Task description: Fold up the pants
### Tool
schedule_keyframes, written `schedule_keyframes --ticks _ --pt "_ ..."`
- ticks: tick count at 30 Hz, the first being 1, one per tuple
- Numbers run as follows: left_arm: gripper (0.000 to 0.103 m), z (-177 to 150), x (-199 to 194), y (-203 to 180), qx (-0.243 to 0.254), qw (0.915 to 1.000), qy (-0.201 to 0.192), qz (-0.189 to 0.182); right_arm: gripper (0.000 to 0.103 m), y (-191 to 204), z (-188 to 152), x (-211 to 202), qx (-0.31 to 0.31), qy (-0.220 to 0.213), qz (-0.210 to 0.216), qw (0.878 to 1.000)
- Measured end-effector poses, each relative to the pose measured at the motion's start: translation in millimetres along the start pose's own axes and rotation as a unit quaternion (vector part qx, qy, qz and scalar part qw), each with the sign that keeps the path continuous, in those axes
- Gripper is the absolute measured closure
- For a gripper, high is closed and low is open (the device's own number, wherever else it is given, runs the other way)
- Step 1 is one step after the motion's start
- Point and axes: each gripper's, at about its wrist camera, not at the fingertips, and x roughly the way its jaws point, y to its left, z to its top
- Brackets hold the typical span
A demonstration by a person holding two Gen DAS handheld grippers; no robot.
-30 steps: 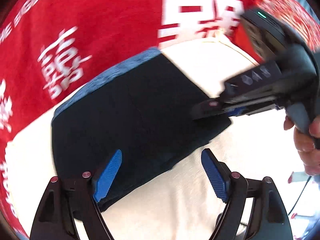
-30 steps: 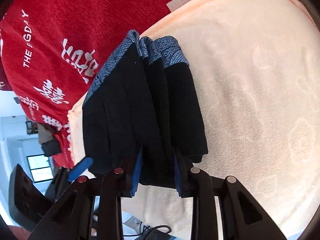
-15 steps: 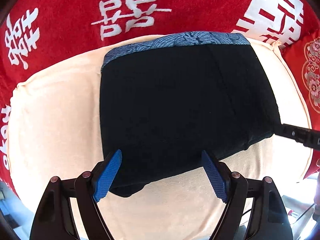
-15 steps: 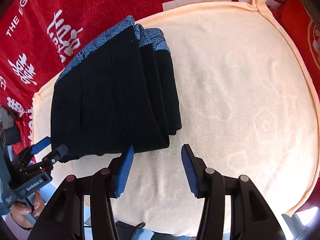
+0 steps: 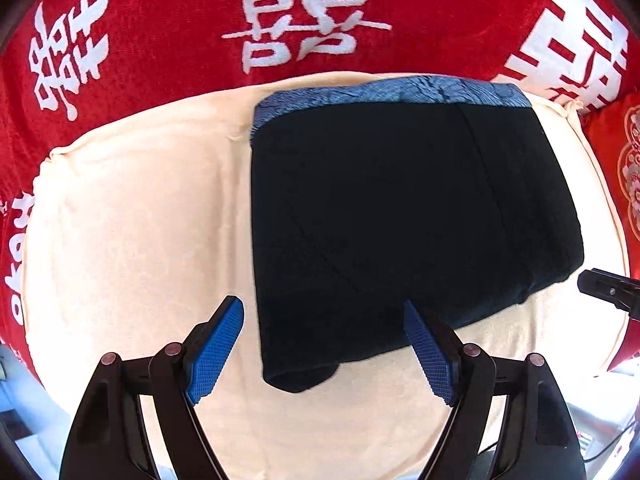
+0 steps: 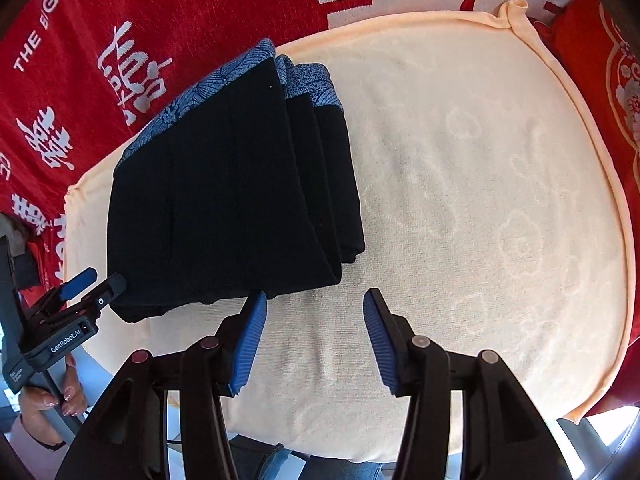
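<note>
Now my left tool (image 5: 323, 354) hung open straight above the near corner of the folded pants (image 5: 400, 216), nearer than my right tool (image 6: 312, 342), open and empty just off their near edge. They lay on the cream towel (image 6: 480, 200), long axis running away toward the blue waistband (image 5: 384, 94). A second before, my right had gripped that edge.

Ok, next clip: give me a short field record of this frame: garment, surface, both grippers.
garment: pants, black with blue patterned waistband, folded into a layered stack
surface: cream towel lying over a red cloth with white characters
left gripper: open, over the near corner of the pants, not gripping
right gripper: open, nothing between the pads, just off the pants' near edge
fold: looks complete
</note>
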Motion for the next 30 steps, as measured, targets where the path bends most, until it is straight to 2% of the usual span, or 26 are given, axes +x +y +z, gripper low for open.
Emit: schedule_keyframes --ticks 11,14,19,20,22,23,26,30 --pt "0.02 24.5 1.1 20.3 -0.017 0.9997 -0.013 0.01 0.046 6.4 21.5 1.1 -0.004 -0.011 0.002 1.0" --pt "0.02 33.0 4.1 28.8 -0.028 0.9992 -0.019 0.019 0.046 5.3 34.4 1.6 -0.002 -0.02 0.005 1.0" --pt "0.02 47.8 13.8 49.2 -0.062 0.9976 -0.019 0.024 0.047 11.0 67.6 2.9 -0.012 -0.04 0.034 0.999" --pt "0.02 49.1 15.8 51.5 -0.067 0.9974 -0.018 0.021 0.049 14.6 76.3 5.5 -0.02 -0.041 0.036 0.998" --pt "0.02 51.6 20.7 55.4 -0.077 0.9969 -0.011 0.012 0.073 20.8 87.3 13.3 -0.034 -0.031 0.039 0.998" --pt "0.02 51.7 22.4 56.7 -0.079 0.9968 -0.009 0.008 0.077 23.1 89.0 17.7 -0.041 -0.024 0.035 0.998" --pt "0.02 51.2 28.1 55.0 -0.076 0.9971 -0.006 0.009 0.079 26.2 85.2 37.6 -0.056 0.005 0.006 0.998" --pt "0.02 50.3 31.6 54.4 -0.077 0.997 -0.005 0.005 0.079 19.8 75.4 33.7 -0.039 -0.003 0.024 0.999"
